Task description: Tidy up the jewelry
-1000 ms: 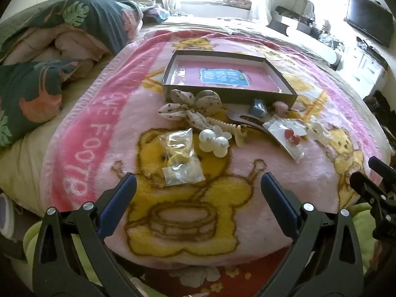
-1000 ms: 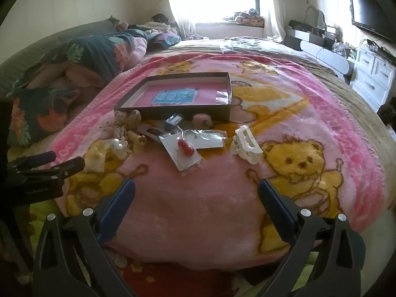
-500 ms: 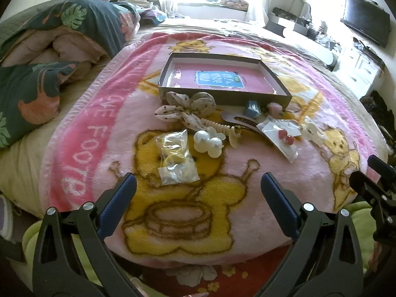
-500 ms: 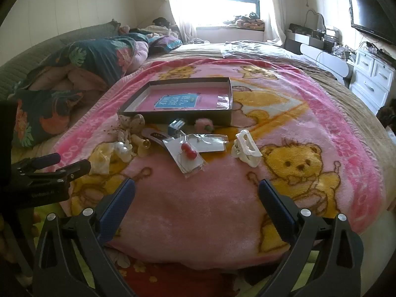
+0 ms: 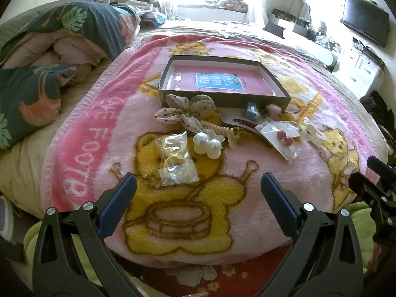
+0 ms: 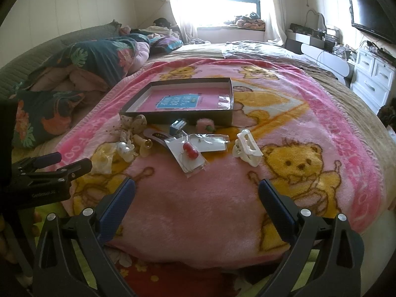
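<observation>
left tool [image 5: 198, 193] spread, empty | right tool [image 6: 196, 195] spread, empty | box [image 5: 224, 97] lay behind scattered jewelry on blanket [image 5: 222, 185]

Both cameras sit low at the near edge of the bed, looking forward along their own tongs and slightly down across the pink bear blanket [image 5: 116, 113] toward the window wall. The shallow box [image 5: 224, 96] serves as the landmark. The left wrist view faces it almost squarely, from near the box's left front side, with the left tongs [image 5: 198, 190] framing the foreground. The right wrist view stands farther to the right of the box [image 6: 178, 118] and a little farther back, so the box appears left of centre beyond the right tongs [image 6: 196, 190]. Both views share the box, the accessories strewn in front of it and the blanket, and each catches the other tongs at its edge.
</observation>
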`<state>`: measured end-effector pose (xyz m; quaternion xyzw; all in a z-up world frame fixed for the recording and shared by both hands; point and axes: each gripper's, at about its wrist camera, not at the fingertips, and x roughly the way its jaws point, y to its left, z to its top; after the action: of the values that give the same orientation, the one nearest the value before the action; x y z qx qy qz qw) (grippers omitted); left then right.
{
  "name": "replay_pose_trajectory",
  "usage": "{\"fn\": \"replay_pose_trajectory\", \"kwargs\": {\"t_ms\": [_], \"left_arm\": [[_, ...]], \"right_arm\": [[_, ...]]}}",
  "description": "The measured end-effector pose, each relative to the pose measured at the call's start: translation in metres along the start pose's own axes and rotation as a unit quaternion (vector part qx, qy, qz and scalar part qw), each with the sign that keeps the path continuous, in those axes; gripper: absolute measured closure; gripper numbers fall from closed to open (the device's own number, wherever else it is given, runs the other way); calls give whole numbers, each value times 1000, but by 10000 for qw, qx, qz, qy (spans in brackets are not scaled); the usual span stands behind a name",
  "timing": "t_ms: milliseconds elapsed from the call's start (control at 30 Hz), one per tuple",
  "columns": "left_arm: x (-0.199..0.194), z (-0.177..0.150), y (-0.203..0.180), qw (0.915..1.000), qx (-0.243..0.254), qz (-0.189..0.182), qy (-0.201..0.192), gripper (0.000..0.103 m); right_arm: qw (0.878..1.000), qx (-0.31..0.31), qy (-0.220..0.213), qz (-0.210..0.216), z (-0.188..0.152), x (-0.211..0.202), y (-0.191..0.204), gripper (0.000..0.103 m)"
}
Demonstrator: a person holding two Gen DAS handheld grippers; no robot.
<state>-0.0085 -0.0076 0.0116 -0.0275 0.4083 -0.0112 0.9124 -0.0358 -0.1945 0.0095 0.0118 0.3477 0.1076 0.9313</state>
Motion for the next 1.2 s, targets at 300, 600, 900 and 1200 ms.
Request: {"fn": "replay_pose_trajectory", "kwargs": {"t_ms": [300, 600, 900, 1200], "left_arm": [[-1, 1, 0, 10000, -3, -2, -10, 9], [-2, 5, -1, 10000, 25, -16, 0, 9], [-1, 5, -2, 10000, 35, 5, 9, 9], [4, 4, -6, 9999, 79, 18, 62, 9]], "right_arm": [[10000, -3, -4, 1, 0, 0, 0, 4], [10000, -13, 2, 22, 1, -2, 3, 4], [10000, -10, 14, 42, 1, -1, 3, 4], [10000, 67, 31, 22, 4, 3, -2, 4]]}}
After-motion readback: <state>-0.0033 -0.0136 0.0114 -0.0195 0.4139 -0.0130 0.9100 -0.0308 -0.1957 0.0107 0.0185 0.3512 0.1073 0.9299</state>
